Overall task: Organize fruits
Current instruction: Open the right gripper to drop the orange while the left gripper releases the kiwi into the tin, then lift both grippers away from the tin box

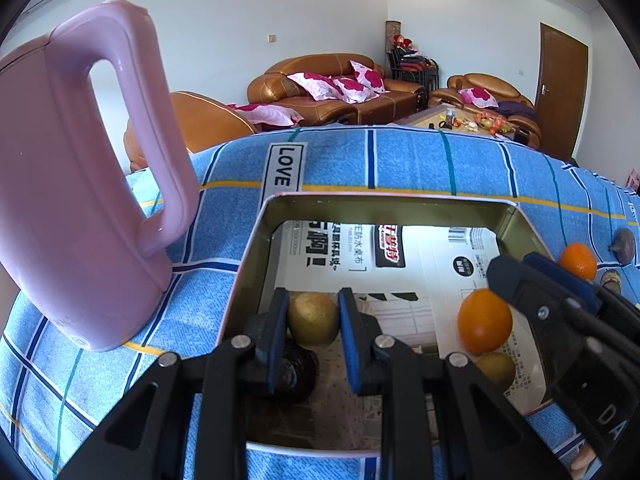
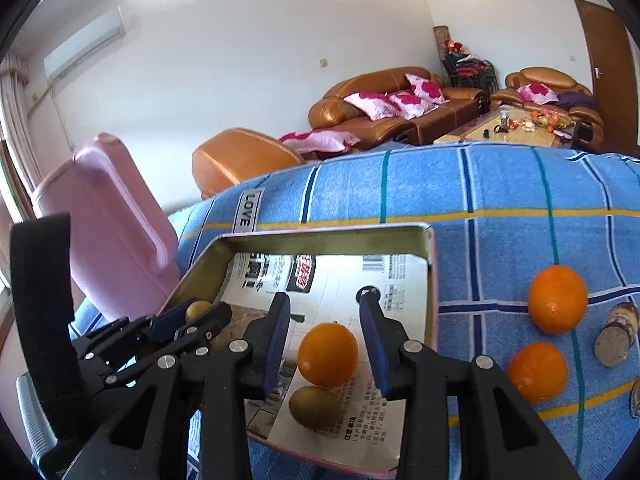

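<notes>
Item: pink plastic jug (image 1: 76, 184), handled, standing upright on the blue checked tablecloth (image 1: 400, 160) at nine o'clock of the tray, near it but apart. Item: shallow metal tray (image 1: 384, 204), gold-toned inside, pink-edged, lined with printed paper (image 1: 436, 252); holds four pieces of fruit. Contents, left wrist view: one yellow-green kiwi (image 1: 313, 318) at the tray's eight o'clock, sitting between the blue pads of the left gripper (image 1: 314, 316), whose jaws close against it on both sides; a dark round fruit (image 1: 298, 376) directly below that kiwi, partly hidden by the gripper, kind not discernible. Contents, right wrist view: one orange (image 2: 328, 354) at the tray's five o'clock, lying between the fingers of the right gripper (image 2: 326, 336), whose jaws stand apart with a gap on each side of the fruit; a second kiwi (image 2: 315, 406) touching the orange at its six o'clock, near the tray's front edge. Outside the tray, on the cloth at three o'clock, right wrist view: two loose oranges, the farther (image 2: 557, 300) and the nearer (image 2: 537, 372), close together but apart; a brownish object (image 2: 616, 336) just beside them at the right edge, identity unclear. Background at twelve o'clock: brown leather sofa (image 2: 400, 108) with pink floral cushions.
</notes>
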Action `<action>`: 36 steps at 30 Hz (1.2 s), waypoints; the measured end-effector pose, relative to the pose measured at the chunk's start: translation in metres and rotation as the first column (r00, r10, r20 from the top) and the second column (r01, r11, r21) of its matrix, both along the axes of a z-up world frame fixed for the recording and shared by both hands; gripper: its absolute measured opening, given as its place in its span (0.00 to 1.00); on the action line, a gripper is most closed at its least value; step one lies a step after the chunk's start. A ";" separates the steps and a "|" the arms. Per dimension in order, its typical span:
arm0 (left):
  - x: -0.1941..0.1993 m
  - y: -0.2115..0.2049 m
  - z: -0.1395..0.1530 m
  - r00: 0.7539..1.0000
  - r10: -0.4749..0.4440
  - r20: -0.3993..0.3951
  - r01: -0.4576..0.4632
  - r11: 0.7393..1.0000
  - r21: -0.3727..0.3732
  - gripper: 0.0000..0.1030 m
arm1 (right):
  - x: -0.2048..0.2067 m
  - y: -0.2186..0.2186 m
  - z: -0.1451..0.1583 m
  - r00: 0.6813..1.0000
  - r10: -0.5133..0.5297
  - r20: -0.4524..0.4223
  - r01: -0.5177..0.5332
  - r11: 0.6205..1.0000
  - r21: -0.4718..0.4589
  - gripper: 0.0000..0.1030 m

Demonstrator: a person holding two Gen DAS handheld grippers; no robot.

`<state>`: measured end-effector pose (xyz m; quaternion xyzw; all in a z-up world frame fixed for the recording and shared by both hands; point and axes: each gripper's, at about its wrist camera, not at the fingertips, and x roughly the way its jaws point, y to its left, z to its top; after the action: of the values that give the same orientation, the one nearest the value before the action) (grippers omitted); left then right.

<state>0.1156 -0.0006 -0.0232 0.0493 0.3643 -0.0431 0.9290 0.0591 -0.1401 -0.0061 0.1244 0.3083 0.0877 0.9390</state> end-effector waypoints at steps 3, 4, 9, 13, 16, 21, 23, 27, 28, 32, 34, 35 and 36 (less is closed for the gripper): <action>0.001 0.000 0.000 1.000 0.000 0.000 0.000 1.000 0.001 0.25 | -0.003 0.002 0.003 1.000 -0.013 0.021 0.013 1.000 -0.019 0.38; 0.000 0.000 0.000 1.000 0.000 0.001 0.000 1.000 0.001 0.25 | -0.005 0.002 0.004 0.999 -0.018 0.029 0.019 0.999 -0.027 0.38; 0.000 0.000 0.001 1.000 0.006 0.016 -0.006 1.000 0.002 0.28 | -0.015 0.003 0.012 0.993 -0.057 0.106 0.067 0.994 -0.084 0.38; -0.008 -0.001 0.005 0.998 0.022 0.054 -0.023 1.000 0.008 0.60 | -0.025 0.005 0.020 0.978 -0.103 0.183 0.130 0.981 -0.141 0.62; -0.015 -0.003 0.011 0.995 0.015 0.101 -0.015 1.000 0.003 0.70 | -0.034 0.003 0.028 0.958 -0.141 0.251 0.184 0.971 -0.155 0.77; -0.027 -0.006 0.020 0.980 0.017 0.200 -0.024 0.999 0.032 0.94 | -0.038 0.000 0.030 0.949 -0.161 0.272 0.212 0.962 -0.170 0.77; -0.030 -0.005 0.022 0.975 0.020 0.222 -0.027 0.999 0.028 0.96 | -0.038 -0.003 0.029 0.947 -0.172 0.270 0.223 0.960 -0.169 0.77; -0.030 -0.004 0.022 0.975 0.027 0.219 -0.030 0.999 0.013 0.96 | -0.039 -0.007 0.028 0.944 -0.192 0.268 0.241 0.957 -0.164 0.77; -0.029 -0.003 0.022 0.976 0.029 0.214 -0.031 0.999 0.008 0.96 | -0.039 -0.007 0.027 0.945 -0.197 0.262 0.245 0.955 -0.167 0.77; -0.030 -0.001 0.023 0.975 0.039 0.217 -0.038 0.999 -0.008 0.96 | -0.047 -0.008 0.027 0.938 -0.211 0.274 0.266 0.947 -0.181 0.77; -0.032 -0.001 0.022 0.975 0.038 0.220 -0.036 0.999 -0.014 0.96 | -0.051 -0.009 0.027 0.937 -0.210 0.278 0.270 0.943 -0.197 0.77; -0.033 -0.001 0.022 0.975 0.035 0.220 -0.032 0.999 -0.017 0.97 | -0.053 -0.009 0.027 0.936 -0.210 0.281 0.272 0.941 -0.203 0.77; -0.035 -0.001 0.022 0.975 0.033 0.220 -0.030 0.999 -0.020 0.98 | -0.056 -0.010 0.028 0.935 -0.212 0.286 0.276 0.939 -0.207 0.77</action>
<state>0.0810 -0.0017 -0.0009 0.0404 0.2596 -0.0256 0.9645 0.0034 -0.1503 0.0217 0.0332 0.1734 -0.0533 0.9828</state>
